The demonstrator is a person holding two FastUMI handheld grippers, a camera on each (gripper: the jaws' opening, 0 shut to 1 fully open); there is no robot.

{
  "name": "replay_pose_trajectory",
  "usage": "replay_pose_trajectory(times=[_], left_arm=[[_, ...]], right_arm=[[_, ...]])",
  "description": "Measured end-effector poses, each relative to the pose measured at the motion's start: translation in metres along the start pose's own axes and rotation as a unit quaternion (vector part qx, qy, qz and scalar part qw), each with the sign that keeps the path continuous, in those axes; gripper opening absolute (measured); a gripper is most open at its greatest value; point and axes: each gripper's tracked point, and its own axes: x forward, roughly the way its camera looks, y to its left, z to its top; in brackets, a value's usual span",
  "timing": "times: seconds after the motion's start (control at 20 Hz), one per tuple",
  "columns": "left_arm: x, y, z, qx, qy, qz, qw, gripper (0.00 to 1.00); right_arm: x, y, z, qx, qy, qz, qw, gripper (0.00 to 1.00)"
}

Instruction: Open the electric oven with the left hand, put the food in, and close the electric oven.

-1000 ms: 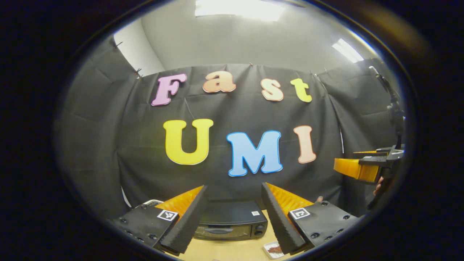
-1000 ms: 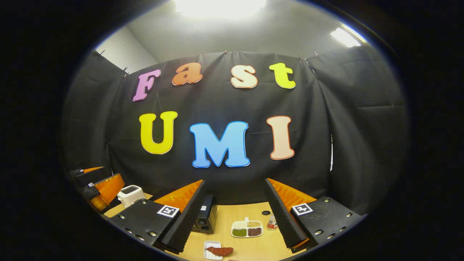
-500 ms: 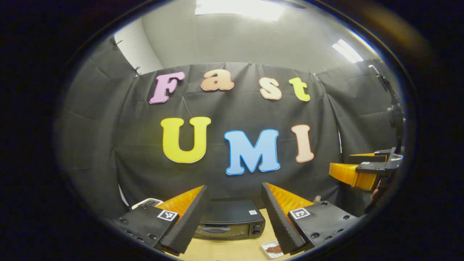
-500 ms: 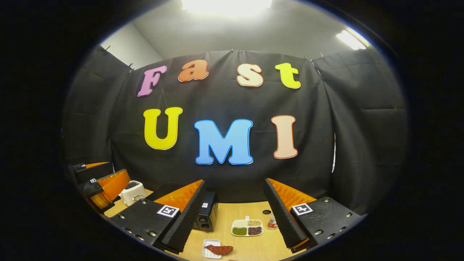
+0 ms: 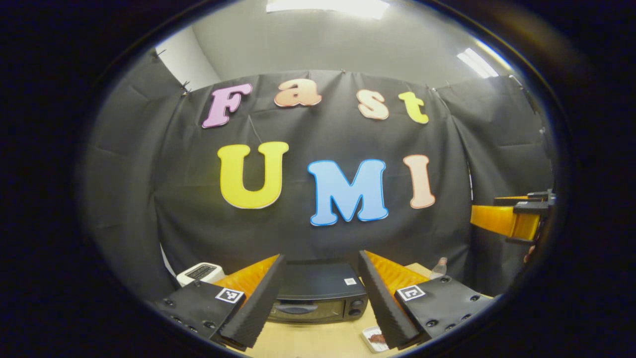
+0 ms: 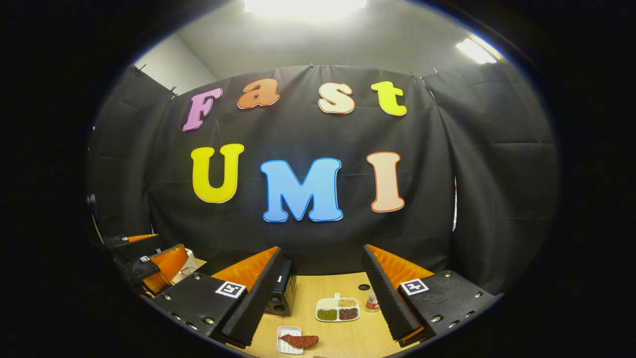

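Two grippers hang high above the pale wooden tabletop (image 6: 343,335), both with fingers spread apart and holding nothing; the black box-shaped electric oven (image 5: 318,298) sits at the back against the cloth wall, door shut, front and long horizontal door handle (image 5: 295,309) facing the left gripper (image 5: 318,298); its long axis runs side to side; the right gripper (image 6: 318,298) looks down over the food, a reddish-brown elongated strip (image 6: 299,340) lying crosswise on a small white rectangular tray (image 6: 288,339), just in front of the oven's right end; opening likely comes first, so the left gripper should drop squarely to the handle, straddle it top and bottom, then pull outward and down.
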Motion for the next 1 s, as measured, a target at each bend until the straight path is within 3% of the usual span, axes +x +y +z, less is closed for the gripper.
replay_pose_trajectory(times=[0.15, 0.2, 0.5, 0.8, 0.85, 1.0], left_arm=[[0.025, 0.016, -0.042, -0.02, 0.044, 0.005, 0.999, 0.93], [0.031, 0.023, -0.059, -0.018, 0.058, 0.01, 0.998, 0.99], [0.086, 0.046, -0.138, -0.024, 0.139, 0.02, 0.99, 0.99], [0.136, 0.055, -0.195, 0.007, 0.182, 0.019, 0.983, 0.96], [0.142, 0.057, -0.203, 0.005, 0.191, 0.02, 0.981, 0.99], [0.155, 0.063, -0.235, -0.001, 0.217, 0.029, 0.976, 0.96]], right_arm=[[0.007, -0.005, -0.005, 0.001, 0.007, -0.006, 1.0, 0.97], [0.008, -0.008, -0.007, 0.0, 0.01, -0.008, 1.0, 0.97], [0.017, -0.022, -0.017, -0.006, 0.02, -0.022, 1.0, 0.98], [0.019, -0.039, -0.025, -0.01, 0.035, -0.043, 0.998, 0.98], [0.019, -0.042, -0.026, -0.012, 0.036, -0.047, 0.998, 0.97], [0.018, -0.052, -0.031, -0.012, 0.043, -0.06, 0.997, 0.98]])
